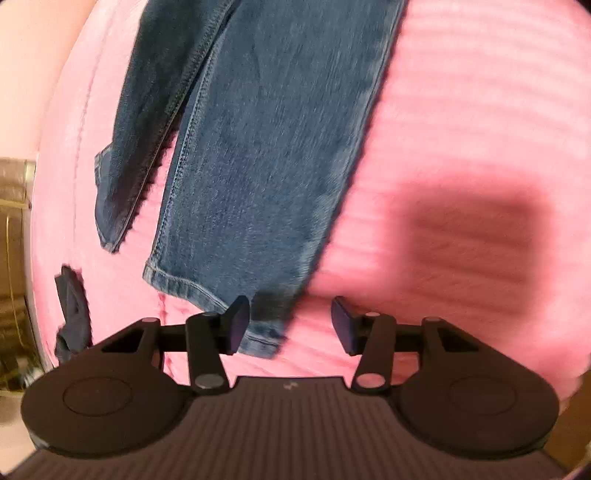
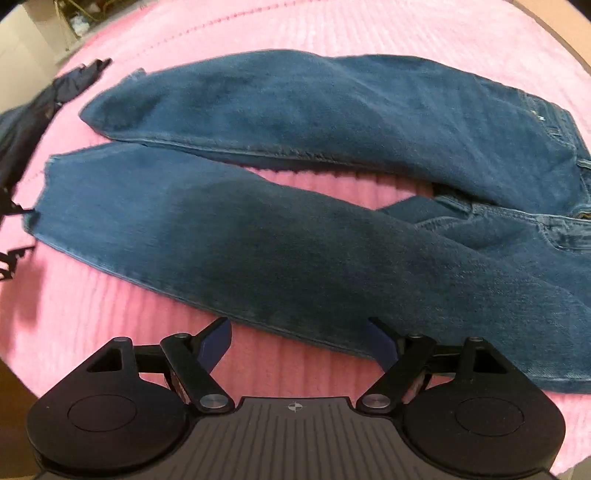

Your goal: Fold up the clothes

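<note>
While spread flat on pink bedding (image 2: 295, 33), blue jeans (image 2: 295, 229). Left tool (image 1: 290, 325) half open over a leg hem, gripping nothing; right tool (image 2: 301, 349) wide, empty.

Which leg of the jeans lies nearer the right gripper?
The lower leg in the right wrist view: it reaches the right gripper, while the upper leg lies beyond it.

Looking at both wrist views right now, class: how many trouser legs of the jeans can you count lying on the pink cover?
2. In the right wrist view, the near leg runs just ahead of the gripper; the far leg lies behind it, a strip of pink cover between them. No more show.
</note>
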{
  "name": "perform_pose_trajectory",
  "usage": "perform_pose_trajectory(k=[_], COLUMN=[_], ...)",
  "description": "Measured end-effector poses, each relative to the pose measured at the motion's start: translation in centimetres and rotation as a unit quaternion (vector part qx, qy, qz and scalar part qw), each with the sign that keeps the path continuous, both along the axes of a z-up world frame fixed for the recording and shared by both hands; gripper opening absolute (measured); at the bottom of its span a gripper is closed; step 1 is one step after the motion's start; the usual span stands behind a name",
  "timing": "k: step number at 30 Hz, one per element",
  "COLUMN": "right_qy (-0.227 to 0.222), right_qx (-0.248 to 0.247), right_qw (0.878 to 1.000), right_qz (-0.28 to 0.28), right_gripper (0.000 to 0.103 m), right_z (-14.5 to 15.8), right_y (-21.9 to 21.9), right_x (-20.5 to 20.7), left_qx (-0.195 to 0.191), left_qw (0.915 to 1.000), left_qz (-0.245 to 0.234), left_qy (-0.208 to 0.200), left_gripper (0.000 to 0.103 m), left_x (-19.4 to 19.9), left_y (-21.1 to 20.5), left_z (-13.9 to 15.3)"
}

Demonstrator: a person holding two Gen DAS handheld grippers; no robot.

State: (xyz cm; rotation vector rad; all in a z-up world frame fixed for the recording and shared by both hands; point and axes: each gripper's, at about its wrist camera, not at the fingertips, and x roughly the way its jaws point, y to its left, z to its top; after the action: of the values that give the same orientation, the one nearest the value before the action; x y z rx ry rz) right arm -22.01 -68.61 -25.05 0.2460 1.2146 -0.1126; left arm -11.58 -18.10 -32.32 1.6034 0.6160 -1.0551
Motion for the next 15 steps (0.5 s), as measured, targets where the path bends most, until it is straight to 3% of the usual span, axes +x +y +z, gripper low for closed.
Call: perform_pose_trajectory(k=[1, 4, 5, 11, 15], right_qy=[0.004, 0.015, 0.017, 0.026, 0.046], right_qx=[-0.011, -0.036, -0.041, -0.042, -0.031], right_qw=[1.0, 0.999, 0.999, 0.998, 0.996], right_qz=[-0.003, -0.01, -0.013, -0.049, -0.072], right_gripper=[0.081, 0.081, 0.081, 0.081, 0.081], right_z=[-0.1, 0.4, 0.6, 2.1, 1.8], right_y=[-0.1, -0.4, -0.5, -1.2, -0.9], right_x=[0.0, -0.5, -0.6, -2.8, -4.6], left_qx=[0.001, 0.004, -0.002, -0.031, 0.0], left_qw=[0.9999, 0.9995, 0.9997, 0.9983, 0.9931], left_qz=[-0.013, -0.031, -0.025, 0.032, 0.062], left_qy=[-0.001, -0.002, -0.002, 0.038, 0.1], left_gripper=[0.045, 0.006, 0.003, 0.003, 0.004], left_x=[0.1, 0.4, 0.4, -2.4, -6.7], left_y=[-0.1, -0.8, -0.7, 2.7, 6.0], left_z=[-0.3, -0.8, -0.3, 6.5, 7.4])
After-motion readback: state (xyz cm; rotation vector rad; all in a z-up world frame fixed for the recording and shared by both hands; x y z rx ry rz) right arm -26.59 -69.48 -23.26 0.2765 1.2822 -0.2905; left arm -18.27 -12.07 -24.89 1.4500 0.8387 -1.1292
